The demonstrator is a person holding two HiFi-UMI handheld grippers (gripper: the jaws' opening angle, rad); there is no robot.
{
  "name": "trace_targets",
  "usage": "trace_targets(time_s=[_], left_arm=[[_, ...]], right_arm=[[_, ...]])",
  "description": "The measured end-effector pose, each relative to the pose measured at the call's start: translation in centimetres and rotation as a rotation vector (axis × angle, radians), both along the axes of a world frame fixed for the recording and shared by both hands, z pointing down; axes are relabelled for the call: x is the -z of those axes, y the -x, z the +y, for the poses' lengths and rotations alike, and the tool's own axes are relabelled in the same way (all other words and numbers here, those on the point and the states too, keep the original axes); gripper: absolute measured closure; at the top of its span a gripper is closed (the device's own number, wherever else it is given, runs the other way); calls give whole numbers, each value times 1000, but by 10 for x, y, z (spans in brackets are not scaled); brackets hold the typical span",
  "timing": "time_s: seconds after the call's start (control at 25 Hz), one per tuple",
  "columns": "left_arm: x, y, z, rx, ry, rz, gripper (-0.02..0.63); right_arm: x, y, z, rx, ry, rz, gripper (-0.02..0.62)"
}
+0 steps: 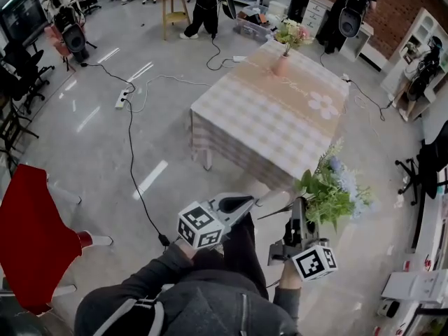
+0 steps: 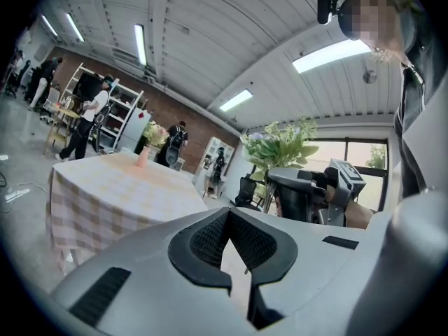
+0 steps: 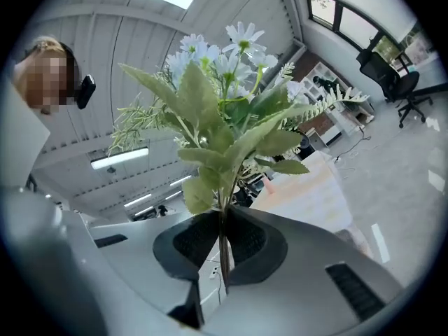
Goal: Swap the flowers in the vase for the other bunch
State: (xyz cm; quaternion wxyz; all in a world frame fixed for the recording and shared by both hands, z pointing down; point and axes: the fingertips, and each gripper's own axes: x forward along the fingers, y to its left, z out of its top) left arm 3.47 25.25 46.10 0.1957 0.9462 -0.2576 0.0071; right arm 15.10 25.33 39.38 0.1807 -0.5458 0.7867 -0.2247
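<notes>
bunch held clear of the tabletop

a pale-flowered bunch (image 1: 334, 187) is clamped by its stems in the right hand-held gripper (image 1: 300, 214) at lower right, likely so the heads stay uncrushed. the vase (image 1: 281, 64), upper middle on the tabletop (image 1: 266, 117), holds other flowers (image 1: 292, 32); which bunch is incoming cannot be told. the left hand-held gripper (image 1: 234, 203) is closed and empty.

Bright, even light from ceiling strip lights (image 2: 329, 54); fisheye edges bend and darken.

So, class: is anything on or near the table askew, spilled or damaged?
Nothing stands out. The vase stands upright on the table with its flowers in it, and the right gripper holds the other bunch by its stems.
</notes>
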Motion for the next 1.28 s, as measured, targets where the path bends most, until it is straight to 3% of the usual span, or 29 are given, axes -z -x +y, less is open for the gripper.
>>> trace_targets(time_s=[0.44,0.92,1.28], left_arm=[[-3,-2,-53,30,-4,-6,597],[0,-23,-177,54,13,1,597],[-7,-18,-250,105,16,0,597]], right_arm=[[-2,-10,-62,8,-28,-30,565],[1,-41,-197,12,-14,12,565],[-6,-48,-285,35,-15,38,565]])
